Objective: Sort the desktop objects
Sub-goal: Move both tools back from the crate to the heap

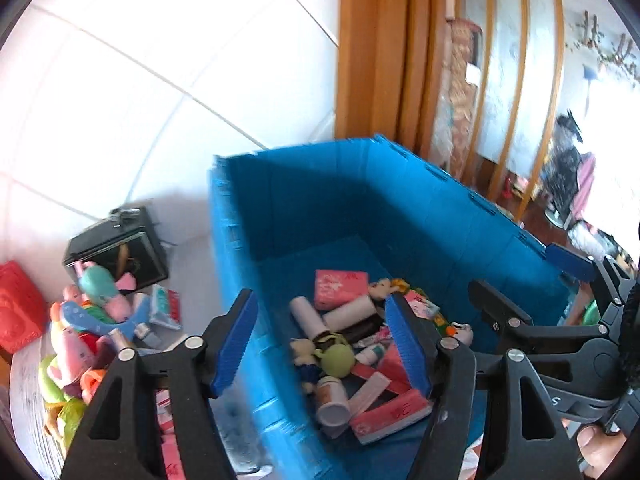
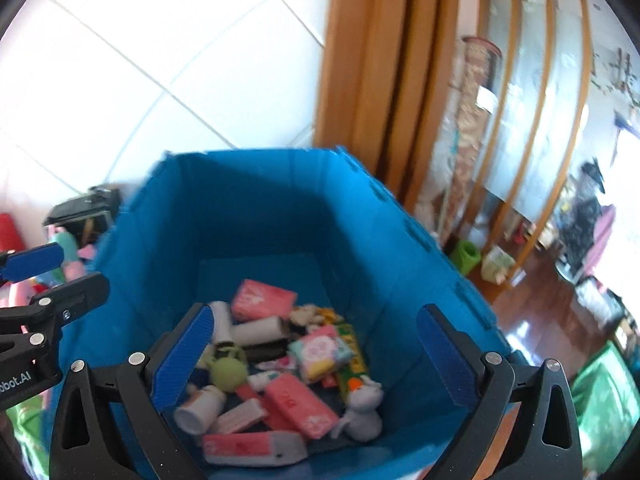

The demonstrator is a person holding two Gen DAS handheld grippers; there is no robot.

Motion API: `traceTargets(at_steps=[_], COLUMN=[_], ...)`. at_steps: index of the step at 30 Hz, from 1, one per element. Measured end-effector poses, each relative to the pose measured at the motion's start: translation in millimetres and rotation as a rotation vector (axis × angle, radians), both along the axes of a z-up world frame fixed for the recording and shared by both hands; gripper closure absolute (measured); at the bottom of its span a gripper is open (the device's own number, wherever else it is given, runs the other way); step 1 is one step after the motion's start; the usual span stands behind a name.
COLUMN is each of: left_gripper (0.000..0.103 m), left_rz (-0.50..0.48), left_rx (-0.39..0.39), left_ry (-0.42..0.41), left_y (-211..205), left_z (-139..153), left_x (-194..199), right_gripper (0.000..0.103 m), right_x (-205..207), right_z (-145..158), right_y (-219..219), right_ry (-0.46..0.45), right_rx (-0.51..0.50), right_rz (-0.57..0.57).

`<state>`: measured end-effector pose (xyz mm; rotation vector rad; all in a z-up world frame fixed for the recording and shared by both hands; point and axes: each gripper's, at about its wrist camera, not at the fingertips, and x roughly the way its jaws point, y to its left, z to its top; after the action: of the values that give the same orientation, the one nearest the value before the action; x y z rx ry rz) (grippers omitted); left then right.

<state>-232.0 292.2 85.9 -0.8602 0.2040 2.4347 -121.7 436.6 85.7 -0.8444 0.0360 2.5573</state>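
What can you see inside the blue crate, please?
The blue crate holds pink tissue packs, white bottles, a green round toy and a white figurine. Anything beneath the pile is covered.

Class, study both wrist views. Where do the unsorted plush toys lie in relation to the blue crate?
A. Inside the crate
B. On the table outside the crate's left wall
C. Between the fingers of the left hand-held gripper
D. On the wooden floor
B: the plush toys lie heaped on the table outside the left wall of the blue crate.
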Motion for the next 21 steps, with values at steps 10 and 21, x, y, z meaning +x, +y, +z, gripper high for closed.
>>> traceTargets(at_steps=[10, 21], left_gripper=[0.035, 0.035], left_rz=[0.255, 0.504], left_rx=[0.034, -0.067], left_ry=[0.107, 0.015], left_y=[-144, -312], left_z=[-22, -103], left_x=[26, 34], right_gripper=[0.0, 0.0], right_x=[9, -2], right_z=[-6, -54], right_y=[-114, -241], right_ry=[0.092, 0.065], right_rx=[-0.048, -0.126], right_rz=[0.236, 0.527])
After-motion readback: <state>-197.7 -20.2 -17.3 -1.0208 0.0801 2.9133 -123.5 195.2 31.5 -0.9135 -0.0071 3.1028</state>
